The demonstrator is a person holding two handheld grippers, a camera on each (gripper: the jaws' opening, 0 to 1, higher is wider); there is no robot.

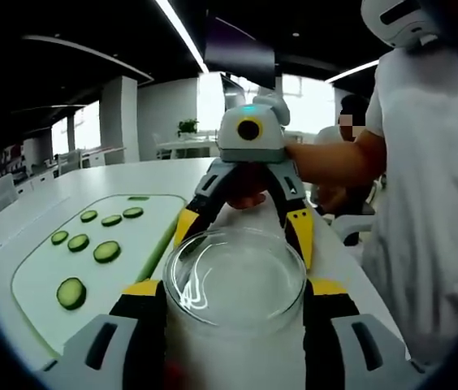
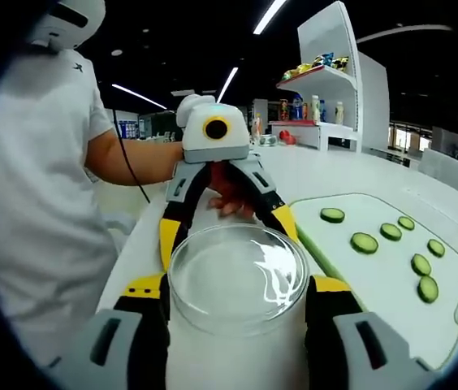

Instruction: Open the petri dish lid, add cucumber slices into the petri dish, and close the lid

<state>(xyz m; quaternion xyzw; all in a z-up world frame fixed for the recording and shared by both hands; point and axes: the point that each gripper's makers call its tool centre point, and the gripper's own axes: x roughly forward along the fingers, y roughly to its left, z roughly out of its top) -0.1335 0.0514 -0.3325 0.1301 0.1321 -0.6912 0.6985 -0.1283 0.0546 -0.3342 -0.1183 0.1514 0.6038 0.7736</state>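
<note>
Left gripper view: we see both grippers, left [image 1: 235,294] and right [image 1: 245,236], clamping the petri dish [image 1: 235,280] above the table [image 1: 164,175]; glass, light, slippery, fragile; we grip its rim; 7 cucumber slices [image 1: 106,251] wait on the board [image 1: 38,284].

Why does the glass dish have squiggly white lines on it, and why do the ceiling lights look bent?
In the left gripper view, the round clear glass petri dish shows white squiggles: glare from the long ceiling light strips. In the right gripper view, the same dish glints too. The fisheye lens curves straight things, like the green-edged white cutting board, near each picture's edge.
</note>
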